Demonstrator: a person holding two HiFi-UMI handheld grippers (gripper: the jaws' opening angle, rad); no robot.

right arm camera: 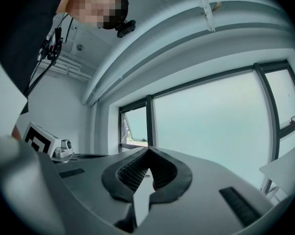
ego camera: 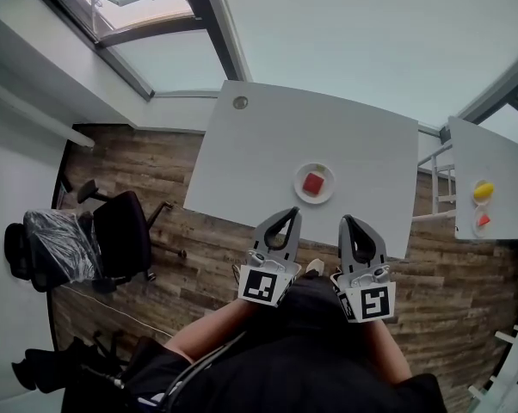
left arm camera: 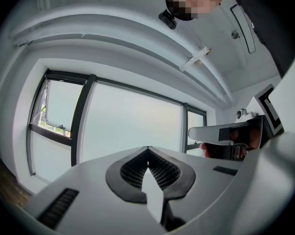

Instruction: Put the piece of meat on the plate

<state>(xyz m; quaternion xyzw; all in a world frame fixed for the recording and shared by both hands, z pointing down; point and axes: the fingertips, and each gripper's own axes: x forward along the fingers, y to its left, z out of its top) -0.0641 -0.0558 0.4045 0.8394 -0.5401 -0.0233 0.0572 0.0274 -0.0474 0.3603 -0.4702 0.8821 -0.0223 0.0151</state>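
White table (ego camera: 268,136) bears the plate (ego camera: 298,179), meat (ego camera: 314,183) on it. We judge the meat light, firm, pinchable across its sides. Our left gripper (ego camera: 290,214) and right gripper (ego camera: 348,220) sit closed, empty.

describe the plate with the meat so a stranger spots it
Start at the big white table before the person. Near its front edge sits a round white plate holding a red square piece of meat. It is that table's only dish.

Wood floor (ego camera: 121,157), white table (ego camera: 259,140), black chair (ego camera: 121,231), windows (ego camera: 156,58).
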